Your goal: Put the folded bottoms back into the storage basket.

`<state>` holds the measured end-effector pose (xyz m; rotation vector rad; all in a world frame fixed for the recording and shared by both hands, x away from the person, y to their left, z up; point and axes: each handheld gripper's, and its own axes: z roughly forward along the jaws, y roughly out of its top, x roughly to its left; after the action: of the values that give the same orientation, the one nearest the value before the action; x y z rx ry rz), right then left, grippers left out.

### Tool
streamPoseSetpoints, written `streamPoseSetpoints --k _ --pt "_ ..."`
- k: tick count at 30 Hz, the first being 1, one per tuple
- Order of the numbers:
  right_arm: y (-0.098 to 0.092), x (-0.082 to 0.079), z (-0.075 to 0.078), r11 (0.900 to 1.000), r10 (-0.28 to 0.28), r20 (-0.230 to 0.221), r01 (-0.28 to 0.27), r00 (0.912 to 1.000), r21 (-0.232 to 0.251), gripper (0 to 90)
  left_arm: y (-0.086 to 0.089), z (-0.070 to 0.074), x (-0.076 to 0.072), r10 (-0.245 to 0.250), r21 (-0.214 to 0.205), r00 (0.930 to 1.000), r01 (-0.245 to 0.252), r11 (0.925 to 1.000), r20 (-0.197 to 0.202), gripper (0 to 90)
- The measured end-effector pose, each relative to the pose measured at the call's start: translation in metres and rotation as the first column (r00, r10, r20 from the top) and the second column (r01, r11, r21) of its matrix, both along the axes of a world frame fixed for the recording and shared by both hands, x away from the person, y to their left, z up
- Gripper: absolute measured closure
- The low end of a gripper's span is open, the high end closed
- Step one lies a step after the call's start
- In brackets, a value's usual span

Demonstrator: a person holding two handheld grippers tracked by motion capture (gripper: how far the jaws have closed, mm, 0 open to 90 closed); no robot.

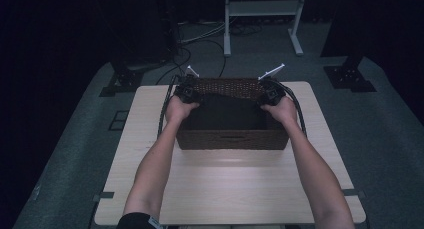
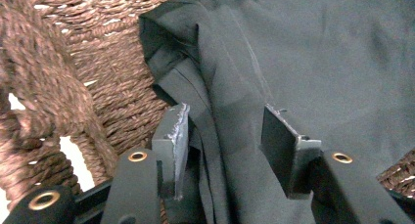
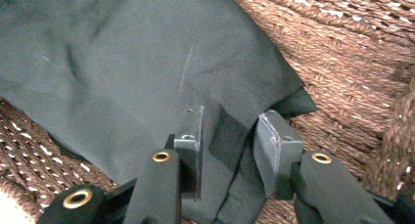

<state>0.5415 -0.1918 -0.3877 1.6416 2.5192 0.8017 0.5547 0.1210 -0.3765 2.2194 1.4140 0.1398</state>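
Note:
A brown woven basket (image 1: 230,139) stands at the far middle of the light wooden table (image 1: 225,189), with a dark folded cloth (image 1: 227,114) lying inside it. My left gripper (image 1: 187,91) reaches into the basket's far left corner and my right gripper (image 1: 270,91) into its far right corner. In the left gripper view the jaws (image 2: 225,131) stand apart over a folded edge of the cloth (image 2: 318,62), beside the wicker wall (image 2: 98,77). In the right gripper view the jaws (image 3: 231,136) straddle a corner of the cloth (image 3: 122,62) with gaps beside the pads, near the wicker (image 3: 342,62).
The near half of the table is bare wood. Beyond the table, on the grey floor, are cables (image 1: 200,39), a white metal frame (image 1: 262,9) and black stand feet (image 1: 350,76). The room around is dark.

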Motion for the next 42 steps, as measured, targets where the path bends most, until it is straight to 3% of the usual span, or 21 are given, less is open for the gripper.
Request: streamPoseSetpoints --k 7,19,22,25,42 --pt "-0.007 -0.002 0.005 1.0000 -0.009 0.019 0.009 0.9998 0.002 63.1 0.003 0.007 -0.002 0.009 -0.021 0.9997 -0.008 0.9998 0.022 52.0" --pt "-0.011 -0.006 0.011 0.9991 -0.009 0.032 0.008 0.9994 0.042 62.4 0.001 0.009 -0.006 -0.011 -0.014 0.9997 0.012 0.9998 0.020 52.0" --pt "-0.012 -0.008 0.012 0.9989 -0.004 0.039 0.002 0.9992 0.047 62.4 0.001 0.010 -0.008 -0.017 -0.027 0.9995 0.018 0.9995 0.026 51.7" --pt "-0.011 -0.010 0.014 0.9986 -0.002 0.040 0.000 0.9992 0.053 62.2 0.002 0.011 -0.011 -0.010 -0.078 0.9991 0.013 0.9968 0.040 51.7" --pt "-0.011 -0.027 0.021 0.9943 0.023 0.064 -0.030 0.9977 0.103 60.4 0.002 0.021 -0.027 -0.041 -0.104 0.9956 0.050 0.9933 0.085 49.3"
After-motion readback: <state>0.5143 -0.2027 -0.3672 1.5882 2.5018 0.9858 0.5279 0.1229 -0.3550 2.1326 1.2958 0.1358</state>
